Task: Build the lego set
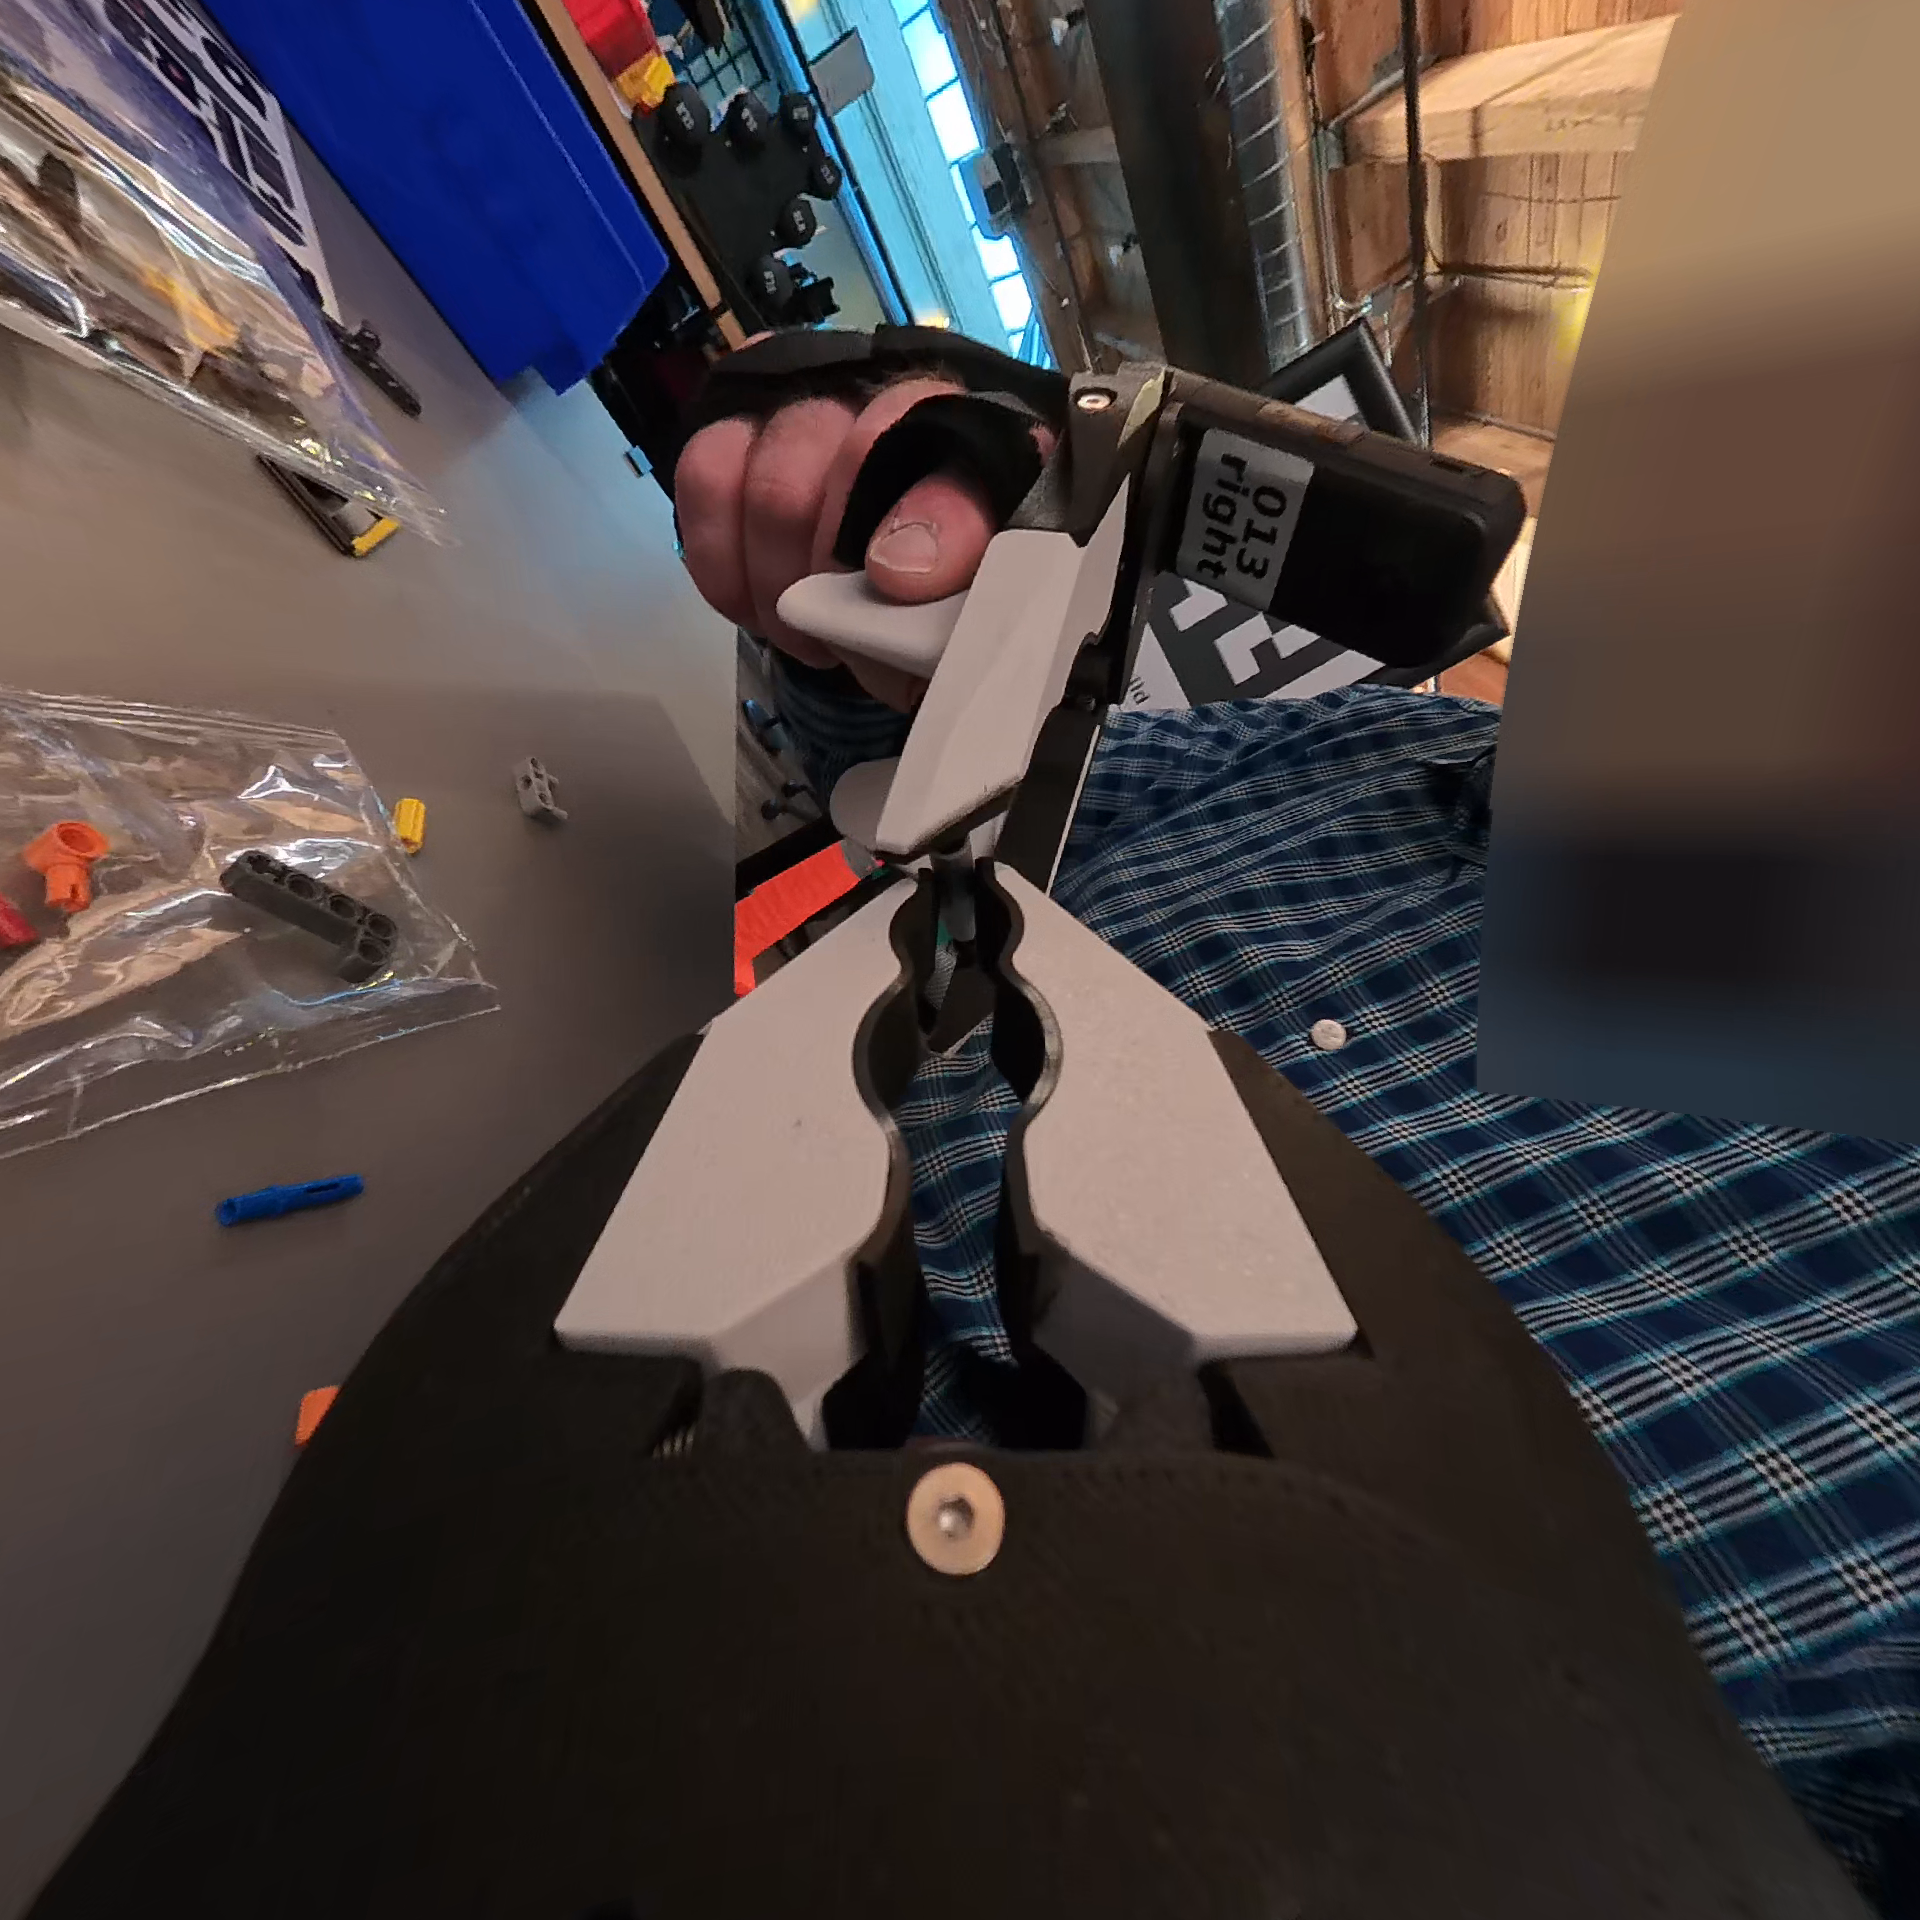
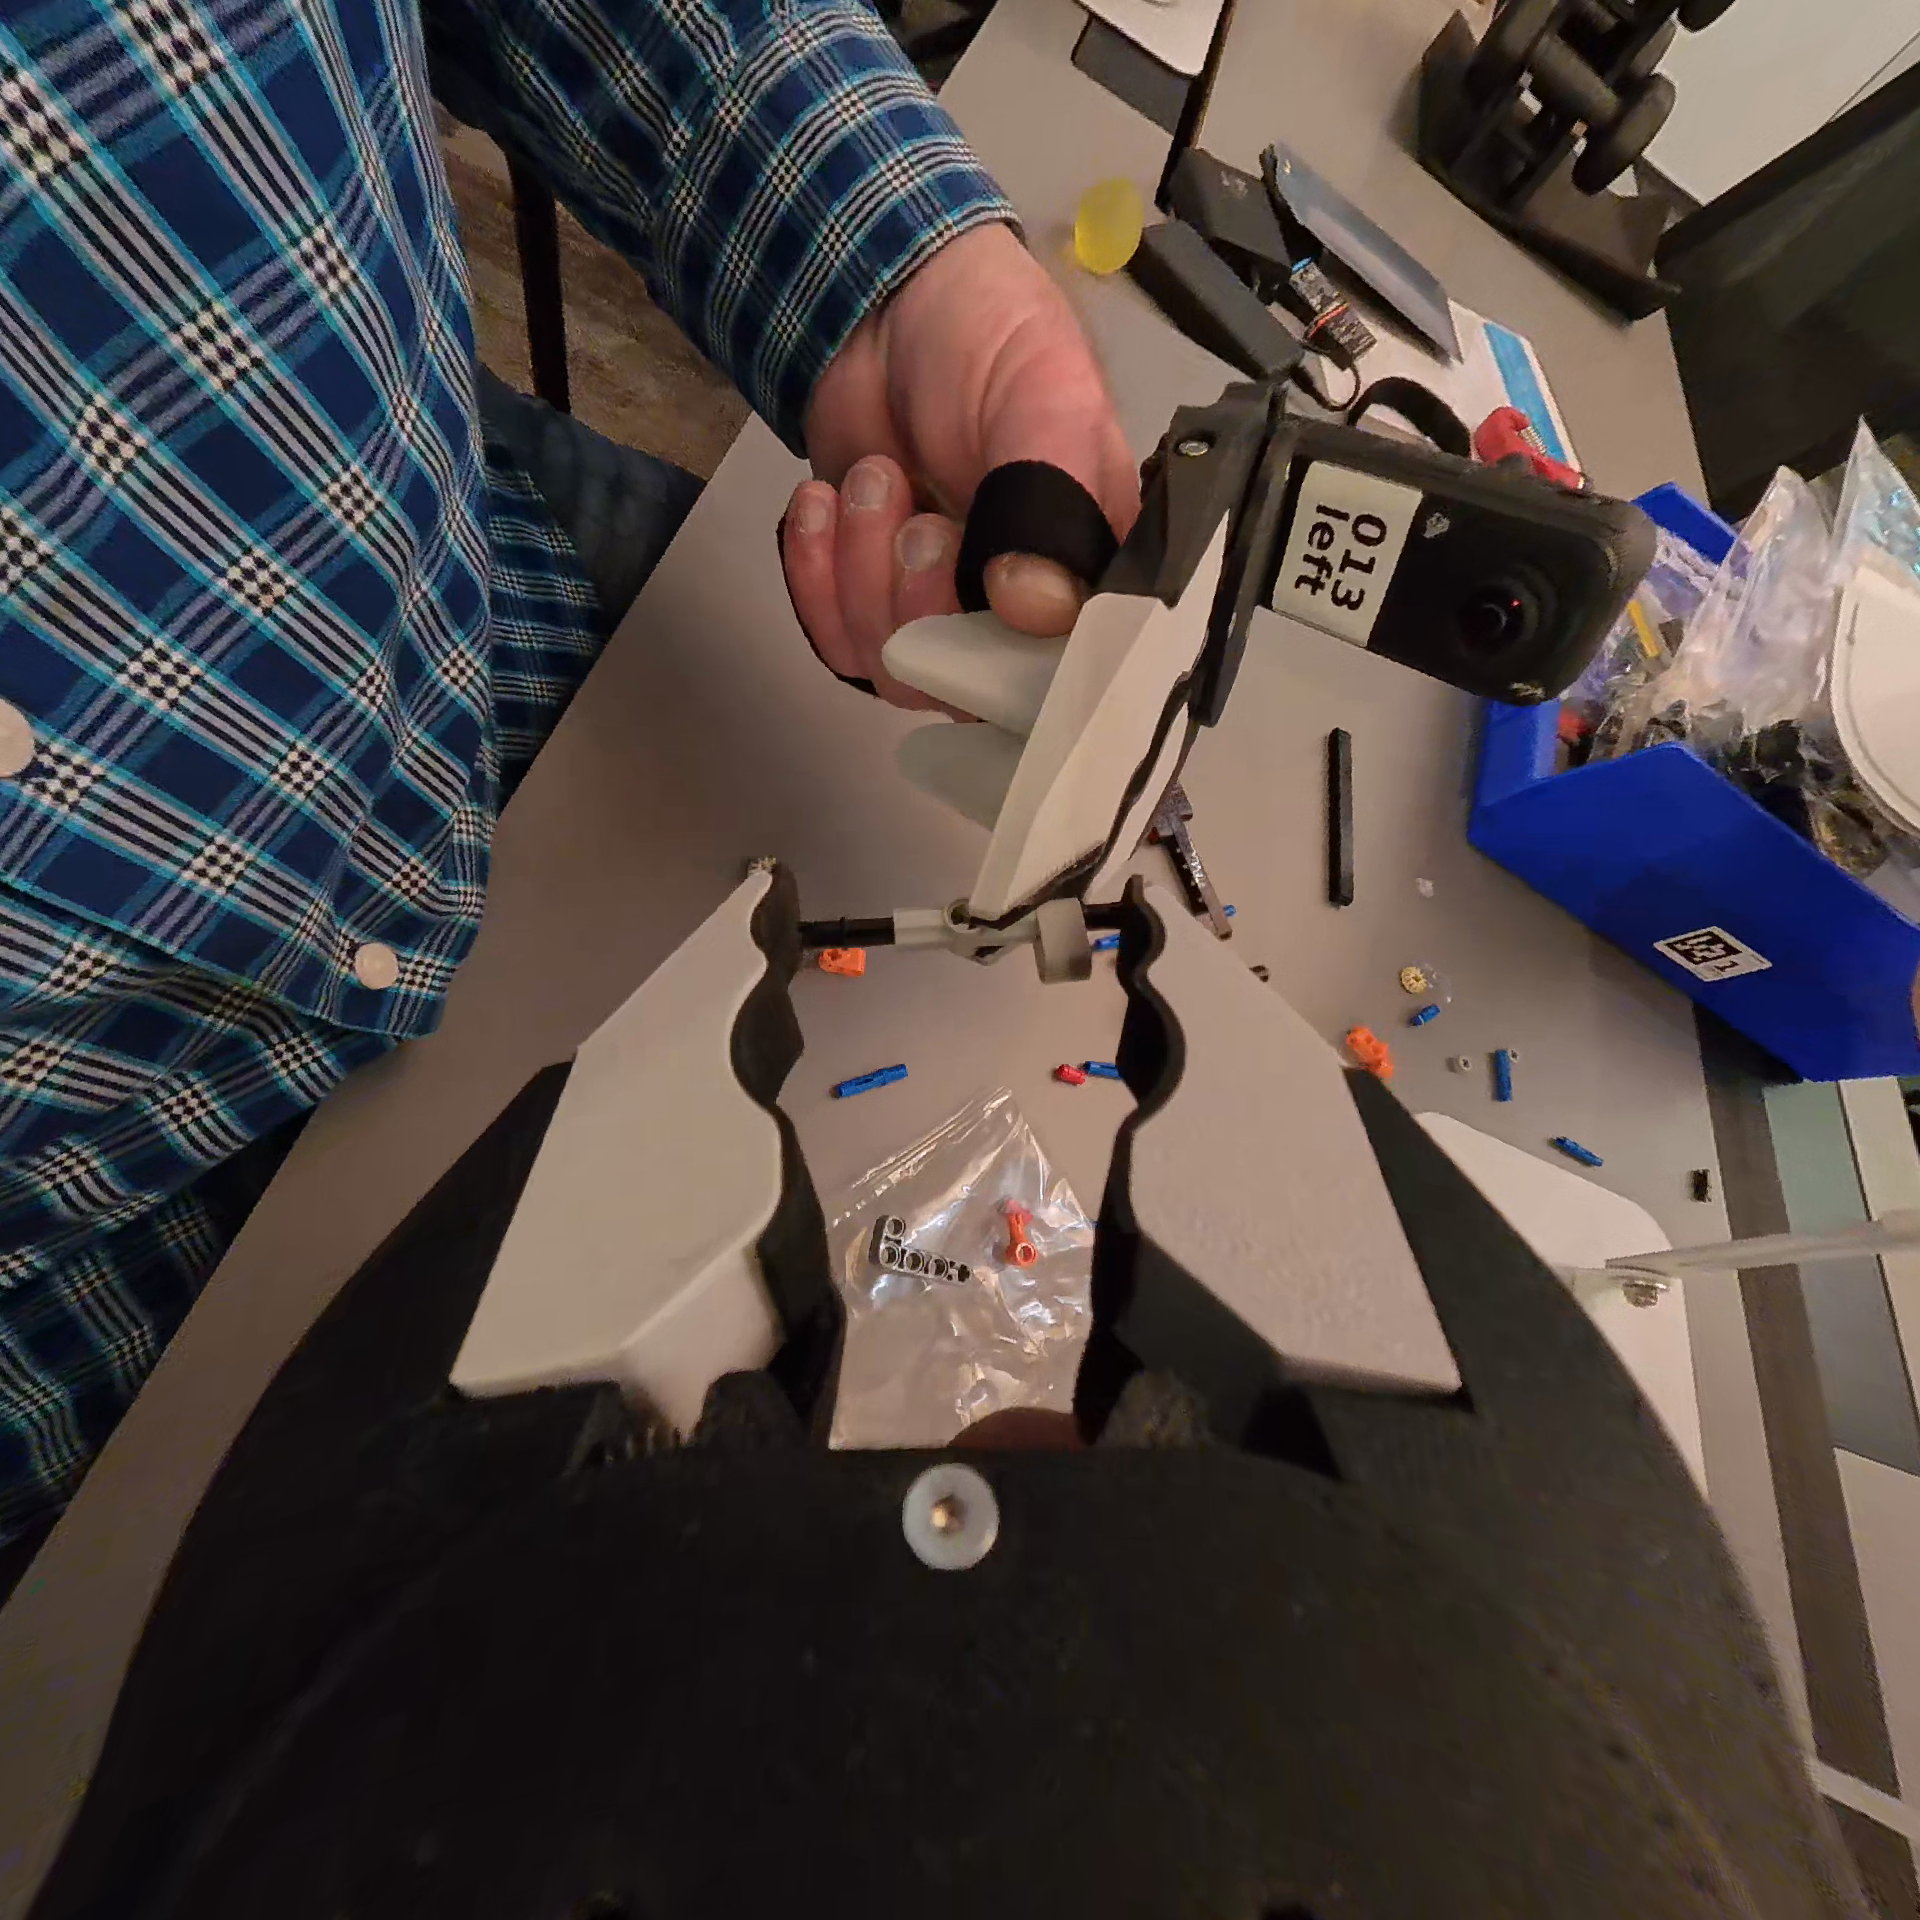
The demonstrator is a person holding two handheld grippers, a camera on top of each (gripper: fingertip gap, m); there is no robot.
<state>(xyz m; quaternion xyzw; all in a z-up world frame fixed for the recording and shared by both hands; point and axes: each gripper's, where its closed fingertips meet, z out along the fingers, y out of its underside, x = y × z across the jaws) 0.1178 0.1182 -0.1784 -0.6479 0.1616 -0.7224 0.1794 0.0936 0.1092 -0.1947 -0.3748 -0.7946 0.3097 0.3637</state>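
Note:
A black axle (image 2: 842, 924) carries a light grey connector (image 2: 920, 928) and a grey round bush (image 2: 1062, 940). My right gripper (image 2: 953, 920) has its fingers wide apart, and the axle spans between the two fingertips, clamped end to end above the grey table (image 2: 644, 810). My left gripper (image 2: 971, 912) comes down from above and is shut on the grey connector. In the left wrist view my left gripper (image 1: 951, 914) is nearly closed on the small dark assembly (image 1: 956, 935), with the right gripper (image 1: 914, 831) meeting it from above.
A clear bag (image 2: 966, 1247) with a dark beam and an orange piece lies on the table below the grippers; it also shows in the left wrist view (image 1: 208, 935). Loose blue pins (image 2: 871, 1081), orange bits (image 2: 1369, 1047) and a long black beam (image 2: 1340, 816) lie around. A blue bin (image 2: 1662, 883) of parts stands at right. The grippers are tip to tip, or close to it. The right tips stand about 30 cm off the long black beam (image 2: 1340, 816).

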